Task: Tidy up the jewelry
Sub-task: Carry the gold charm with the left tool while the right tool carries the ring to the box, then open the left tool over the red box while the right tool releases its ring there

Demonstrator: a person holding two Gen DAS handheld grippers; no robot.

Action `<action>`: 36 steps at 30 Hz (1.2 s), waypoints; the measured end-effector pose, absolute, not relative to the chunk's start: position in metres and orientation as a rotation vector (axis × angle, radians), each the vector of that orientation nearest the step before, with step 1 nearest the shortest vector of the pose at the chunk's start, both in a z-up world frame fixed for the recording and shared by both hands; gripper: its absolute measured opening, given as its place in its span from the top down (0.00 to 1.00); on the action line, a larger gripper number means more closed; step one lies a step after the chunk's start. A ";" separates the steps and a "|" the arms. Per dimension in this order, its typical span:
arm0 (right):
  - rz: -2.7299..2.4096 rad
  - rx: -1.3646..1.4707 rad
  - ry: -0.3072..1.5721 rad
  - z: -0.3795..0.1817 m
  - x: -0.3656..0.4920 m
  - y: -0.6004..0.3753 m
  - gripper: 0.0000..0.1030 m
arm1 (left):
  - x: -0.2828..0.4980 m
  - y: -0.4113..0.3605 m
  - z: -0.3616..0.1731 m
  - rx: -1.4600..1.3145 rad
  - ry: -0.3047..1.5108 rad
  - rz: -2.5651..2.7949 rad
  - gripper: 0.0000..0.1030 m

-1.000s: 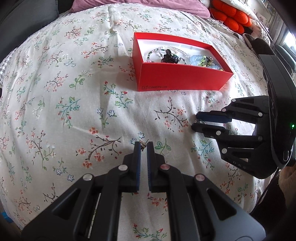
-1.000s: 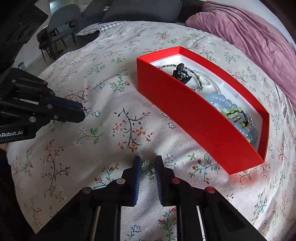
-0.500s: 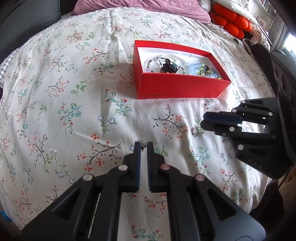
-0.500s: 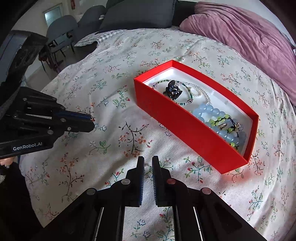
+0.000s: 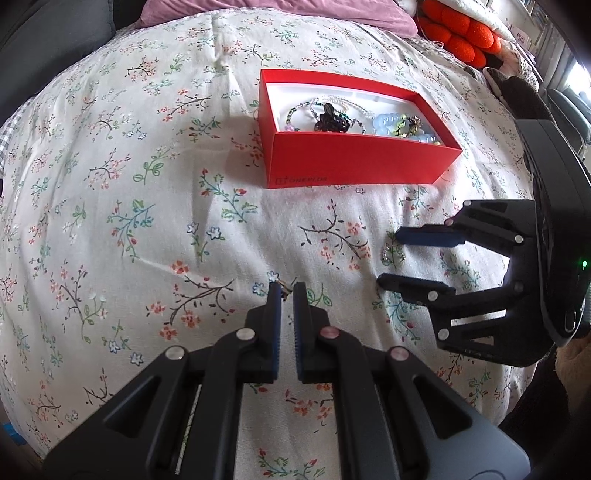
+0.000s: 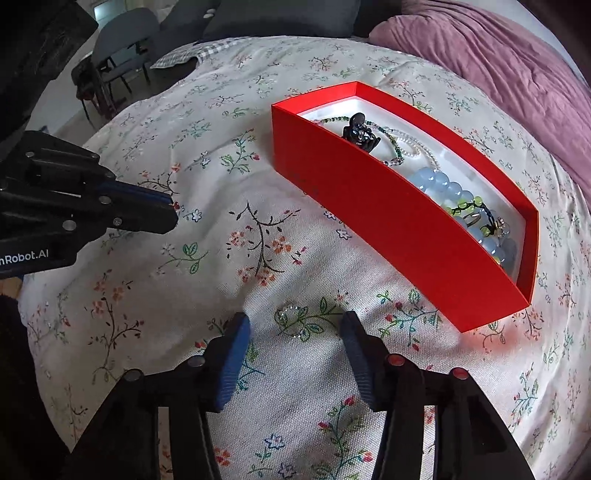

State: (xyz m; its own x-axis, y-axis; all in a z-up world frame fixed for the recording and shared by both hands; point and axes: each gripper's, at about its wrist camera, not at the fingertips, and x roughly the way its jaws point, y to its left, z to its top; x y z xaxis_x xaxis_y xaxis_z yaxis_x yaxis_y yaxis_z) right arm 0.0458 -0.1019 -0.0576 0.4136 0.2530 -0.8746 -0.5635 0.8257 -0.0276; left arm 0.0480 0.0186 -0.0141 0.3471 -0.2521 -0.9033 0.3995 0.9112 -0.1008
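Observation:
A red box (image 5: 354, 162) (image 6: 369, 214) lies on the floral bedspread (image 5: 147, 184). It holds a black hair claw (image 5: 330, 120) (image 6: 360, 134), a blue bead bracelet (image 6: 439, 182) and a thin bead necklace (image 6: 406, 147). My left gripper (image 5: 287, 291) (image 6: 171, 218) is shut, with a tiny brownish jewelry piece (image 5: 284, 286) sticking out at its tips. My right gripper (image 6: 294, 325) (image 5: 390, 258) points down at the cloth and its jaws are opening. A small sparkly ring (image 6: 291, 321) (image 5: 392, 254) lies flat between them, untouched by the pads.
A purple blanket (image 6: 517, 74) lies behind the box. Orange cushions (image 5: 461, 37) sit at the far right of the left wrist view. A grey chair (image 6: 122, 48) stands beyond the bed's edge, and a dark pillow (image 6: 277, 18) lies at the head.
The right gripper's jaws closed and lifted slightly without the ring, then came back down and spread apart around it. The left gripper has stayed shut in place.

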 end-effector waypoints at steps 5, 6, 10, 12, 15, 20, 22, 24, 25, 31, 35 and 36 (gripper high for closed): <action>0.555 -0.350 1.025 -0.058 0.044 -0.098 0.82 | 0.047 0.019 -0.014 0.147 1.141 -0.424 0.93; 0.557 -0.352 1.026 -0.059 0.044 -0.097 0.84 | 0.047 0.019 -0.014 0.147 1.140 -0.424 0.93; 0.552 -0.348 1.023 -0.058 0.042 -0.095 0.84 | 0.047 0.019 -0.012 0.145 1.137 -0.424 0.93; 0.552 -0.337 1.023 -0.056 0.041 -0.095 0.84 | 0.048 0.020 -0.010 0.140 1.135 -0.423 0.93; 0.549 -0.318 1.018 -0.051 0.042 -0.098 0.84 | 0.048 0.021 -0.008 0.132 1.128 -0.423 0.93; 0.551 -0.287 0.984 -0.032 0.040 -0.102 0.84 | 0.052 0.021 -0.001 0.107 1.114 -0.419 0.93; 0.540 -0.271 0.969 -0.023 0.040 -0.104 0.84 | 0.054 0.020 0.003 0.093 1.105 -0.418 0.93; 0.525 -0.254 0.957 -0.015 0.041 -0.107 0.84 | 0.057 0.017 0.008 0.082 1.092 -0.417 0.93; 0.517 -0.246 0.952 -0.012 0.042 -0.109 0.84 | 0.059 0.015 0.010 0.080 1.083 -0.414 0.93; 0.438 -0.187 0.919 0.008 0.059 -0.123 0.84 | 0.076 -0.003 0.027 0.042 1.009 -0.425 0.93; 0.357 -0.112 0.900 0.017 0.073 -0.140 0.84 | 0.094 -0.015 0.033 -0.008 0.956 -0.420 0.93; 0.336 -0.088 0.897 0.018 0.078 -0.145 0.84 | 0.097 -0.018 0.034 -0.020 0.947 -0.419 0.93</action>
